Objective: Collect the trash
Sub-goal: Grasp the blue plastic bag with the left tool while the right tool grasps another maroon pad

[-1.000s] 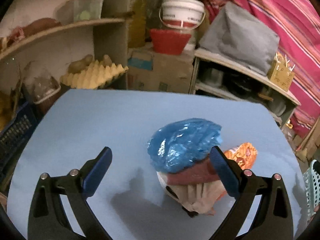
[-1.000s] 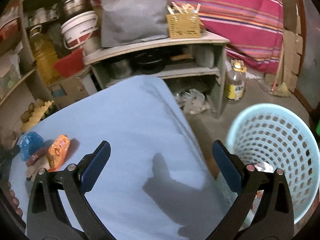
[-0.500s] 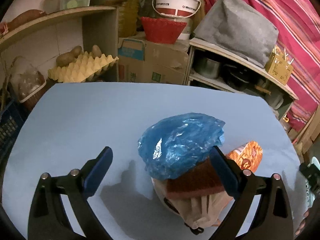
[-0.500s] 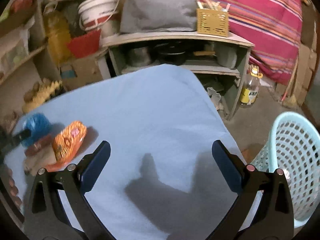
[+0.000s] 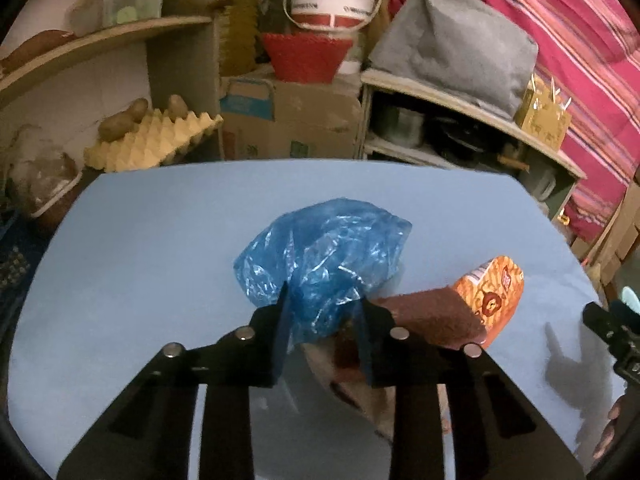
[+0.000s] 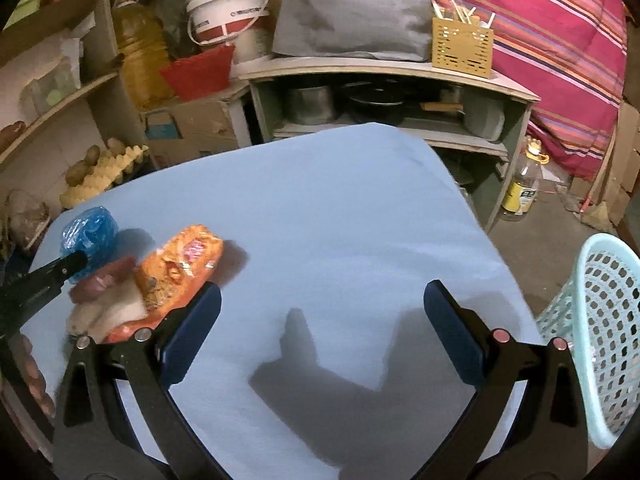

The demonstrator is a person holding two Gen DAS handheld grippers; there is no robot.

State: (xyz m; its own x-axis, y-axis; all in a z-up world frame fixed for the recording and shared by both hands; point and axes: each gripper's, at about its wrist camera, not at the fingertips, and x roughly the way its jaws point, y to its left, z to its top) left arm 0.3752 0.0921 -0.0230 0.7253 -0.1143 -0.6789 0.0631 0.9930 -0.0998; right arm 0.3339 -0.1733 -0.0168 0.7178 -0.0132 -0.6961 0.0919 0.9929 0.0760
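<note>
A crumpled blue plastic bag [image 5: 324, 248] tops a small pile of trash on the light blue table [image 5: 160, 240]. My left gripper [image 5: 323, 300] has its jaws closing on the bag's near side, and both pads press into the plastic. Under the bag lie a brown wrapper [image 5: 428, 316] and a pale crumpled paper [image 6: 108, 312], with an orange snack packet [image 5: 494, 296] to the right. My right gripper [image 6: 323, 292] stands open above bare table, its left finger close beside the orange snack packet [image 6: 180, 268]. The blue bag [image 6: 90, 232] shows at the far left of the right wrist view.
A pale green laundry-style basket [image 6: 600, 320] stands on the floor past the table's right edge. Shelves with pots, a bucket, a red bowl and egg trays [image 5: 152, 144] crowd the space behind the table. A bottle [image 6: 520, 188] stands on the floor.
The left jaws went from wide open to shut on the blue bag. The right gripper swung left, bringing the trash pile close to its left finger and the basket to the frame's edge.
</note>
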